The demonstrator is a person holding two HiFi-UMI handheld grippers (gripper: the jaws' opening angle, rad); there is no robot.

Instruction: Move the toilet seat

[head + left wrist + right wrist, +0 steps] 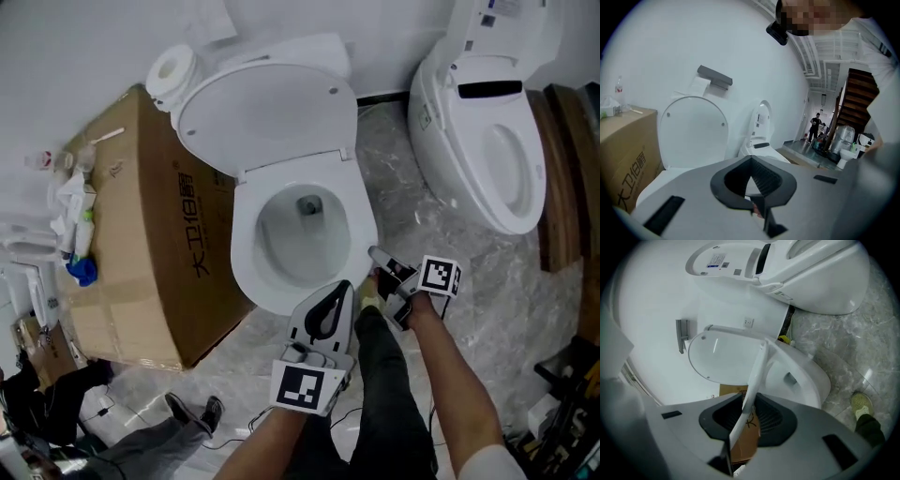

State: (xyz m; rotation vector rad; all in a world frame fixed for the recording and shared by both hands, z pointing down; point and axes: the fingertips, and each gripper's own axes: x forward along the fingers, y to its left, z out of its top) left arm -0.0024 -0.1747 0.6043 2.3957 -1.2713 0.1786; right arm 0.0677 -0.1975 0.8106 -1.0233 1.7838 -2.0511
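Barely started — right tool clenched on the toilet seat at its front edge, left tool closed, empty; lid up — most of the seat's swing looks undone.

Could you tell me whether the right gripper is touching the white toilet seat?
Touching: in the right gripper view, the right gripper has its dark pads closed on the edge of the white plastic toilet seat.

Orange Chinese characters reading "大卫伯爵" are printed on the cardboard box.
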